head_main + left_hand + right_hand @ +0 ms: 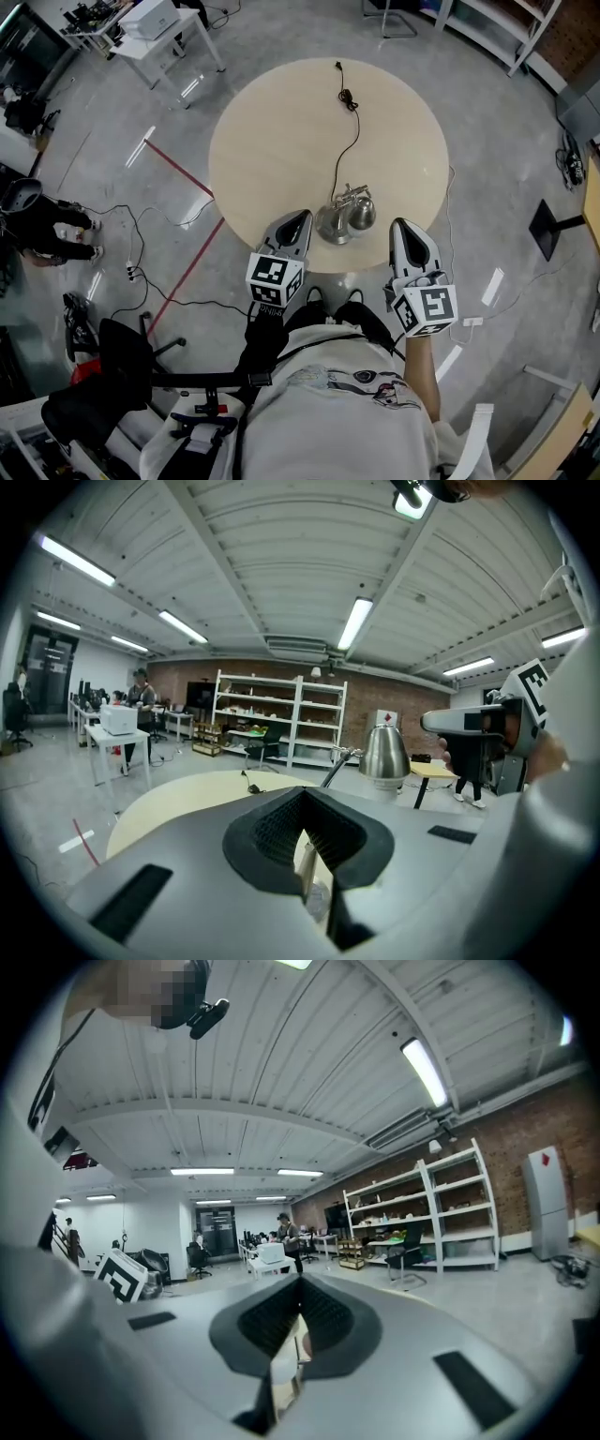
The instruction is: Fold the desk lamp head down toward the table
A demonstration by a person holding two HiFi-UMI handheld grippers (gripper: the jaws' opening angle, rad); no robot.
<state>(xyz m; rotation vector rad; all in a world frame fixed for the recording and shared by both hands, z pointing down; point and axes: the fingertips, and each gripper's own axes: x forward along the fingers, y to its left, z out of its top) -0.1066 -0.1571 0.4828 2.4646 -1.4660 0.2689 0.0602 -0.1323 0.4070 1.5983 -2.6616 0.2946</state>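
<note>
A grey workshop floor is shown, on which a round beige table is set. Nearest the person, the left gripper and the right gripper are held over the table's near edge, well apart. The jaws of the left gripper are pressed together with nothing between them. The jaws of the right gripper are likewise closed and empty. The desk lamp, of brushed metal, is positioned on the table close to that edge, between the two grippers and touched by neither. Its bell-shaped head is carried above the tabletop on a slanted arm. A black cable is routed from the lamp across the table to the far rim. Beyond, a red tape line is laid on the floor, and a white table is placed at the far left.
</note>
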